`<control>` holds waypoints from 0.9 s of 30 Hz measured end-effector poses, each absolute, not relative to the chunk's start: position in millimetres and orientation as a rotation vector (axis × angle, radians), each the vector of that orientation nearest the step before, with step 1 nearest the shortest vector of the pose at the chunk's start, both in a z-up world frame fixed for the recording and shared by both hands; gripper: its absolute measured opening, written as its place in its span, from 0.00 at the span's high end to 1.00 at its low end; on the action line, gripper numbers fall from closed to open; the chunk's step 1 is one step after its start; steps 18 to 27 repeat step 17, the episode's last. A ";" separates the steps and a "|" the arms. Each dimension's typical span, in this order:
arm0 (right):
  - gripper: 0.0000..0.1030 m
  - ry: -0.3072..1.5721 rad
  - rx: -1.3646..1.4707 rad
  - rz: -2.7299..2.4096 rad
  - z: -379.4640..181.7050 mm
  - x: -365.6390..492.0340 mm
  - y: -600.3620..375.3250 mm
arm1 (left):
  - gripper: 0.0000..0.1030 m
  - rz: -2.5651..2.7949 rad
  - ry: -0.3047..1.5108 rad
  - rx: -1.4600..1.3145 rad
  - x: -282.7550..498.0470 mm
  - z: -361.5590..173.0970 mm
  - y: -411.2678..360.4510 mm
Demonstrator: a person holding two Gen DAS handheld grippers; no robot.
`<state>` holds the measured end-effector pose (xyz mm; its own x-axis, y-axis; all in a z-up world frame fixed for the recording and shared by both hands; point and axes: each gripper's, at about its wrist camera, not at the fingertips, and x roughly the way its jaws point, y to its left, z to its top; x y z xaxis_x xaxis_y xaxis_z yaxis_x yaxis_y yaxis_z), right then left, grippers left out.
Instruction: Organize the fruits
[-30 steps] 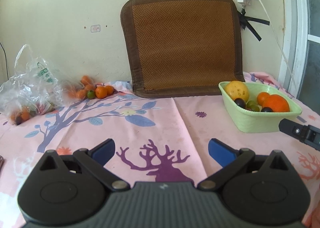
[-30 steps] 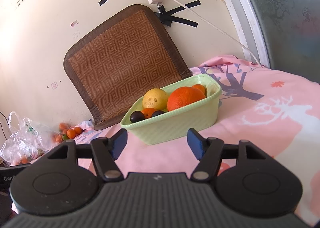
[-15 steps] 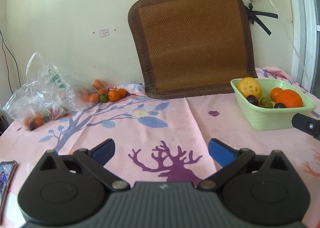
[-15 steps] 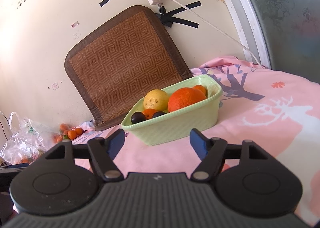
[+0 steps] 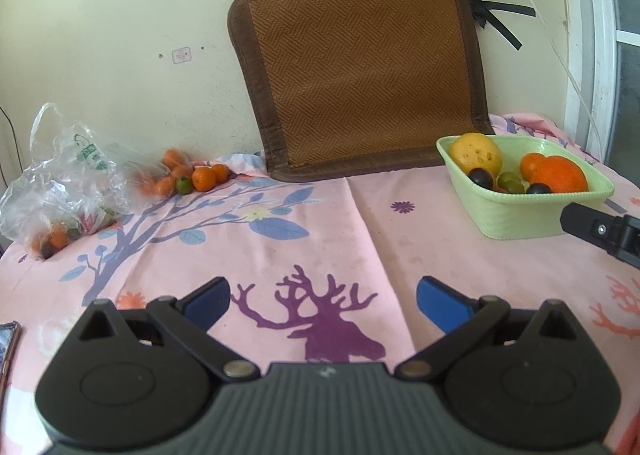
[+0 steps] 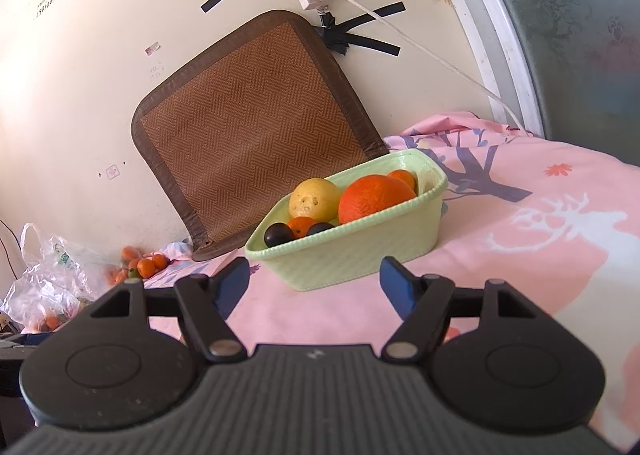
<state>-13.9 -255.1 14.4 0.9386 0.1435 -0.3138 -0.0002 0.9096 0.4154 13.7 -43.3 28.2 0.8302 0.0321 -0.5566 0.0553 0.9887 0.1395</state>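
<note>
Blue-padded fingers of the left gripper (image 5: 323, 297) stand wide apart and hold nothing, hovering over the pink printed bedsheet (image 5: 328, 231) above its purple deer print. The right gripper (image 6: 314, 281) is likewise spread wide and empty, its fingers just short of the pale green ribbed plastic basket (image 6: 352, 251), which serves as the landmark.

Inside the basket, counted from both views: one large orange (image 6: 374, 197), one yellow spotted pear-like fruit (image 6: 314, 199), two smaller oranges (image 5: 530, 165), two dark plums (image 5: 480, 177) and at least one green grape-like fruit (image 5: 512, 183); more may lie hidden beneath. Behind the basket a brown woven seat mat (image 5: 360, 71) leans on the wall. Well to the left of the basket, by the wall, sits a loose heap of small tangerines (image 5: 192, 175), about five orange ones and one green, though blur makes the count uncertain. Beyond them is one crumpled clear plastic bag (image 5: 60, 183) with a few more fruits inside, too hidden to count.

Judging by the task, the loose tangerines probably belong in the basket. Risks: round fruit may roll off the soft sheet if nudged; a hard squeeze could bruise or split a tangerine; the light basket may slide or tip if the right gripper bumps its wall; the piled large orange could tumble out when more is dropped in.
</note>
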 end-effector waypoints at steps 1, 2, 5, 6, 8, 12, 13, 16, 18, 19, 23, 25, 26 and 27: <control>0.28 0.347 0.424 0.076 14.4 -13.7 -255.1 | 0.00 -0.016 0.596 0.151 13.8 27.9 -43.8; 0.28 0.347 0.424 0.076 14.3 -13.8 -255.1 | 0.00 -0.021 0.599 0.151 14.0 27.5 -44.1; 0.28 0.347 0.423 0.076 14.3 -13.8 -255.2 | 0.00 -0.031 0.606 0.151 14.2 26.8 -45.2; 0.28 0.347 0.422 0.075 14.3 -13.9 -255.2 | 0.00 -0.034 0.610 0.151 14.4 26.5 -45.6; 0.28 0.347 0.422 0.075 14.3 -14.1 -255.3 | 0.00 -0.041 0.619 0.152 15.4 25.6 -46.5; 0.28 0.346 0.420 0.074 14.3 -13.6 -253.9 | 0.00 -0.065 0.628 0.139 16.0 23.6 -46.0; 0.28 0.345 0.419 0.074 14.3 -13.3 -253.7 | 0.00 -0.066 0.625 0.135 15.6 23.2 -45.2; 0.28 0.344 0.416 0.075 14.3 -13.0 -253.1 | 0.00 -0.088 0.624 0.126 15.4 23.1 -44.0; 0.28 0.344 0.415 0.075 14.3 -13.1 -253.0 | 0.00 -0.098 0.628 0.119 16.3 23.1 -43.5; 0.28 0.344 0.415 0.075 14.3 -13.1 -253.0 | 0.00 -0.098 0.628 0.119 16.3 23.1 -43.5; 0.28 0.344 0.415 0.075 14.3 -13.1 -253.0 | 0.00 -0.098 0.628 0.119 16.3 23.1 -43.5; 0.28 0.344 0.415 0.075 14.3 -13.1 -253.0 | 0.00 -0.098 0.628 0.119 16.3 23.1 -43.5; 0.28 0.344 0.415 0.075 14.3 -13.1 -253.0 | 0.00 -0.098 0.628 0.119 16.3 23.1 -43.5; 0.28 0.344 0.415 0.075 14.3 -13.1 -253.0 | 0.00 -0.098 0.628 0.119 16.3 23.1 -43.5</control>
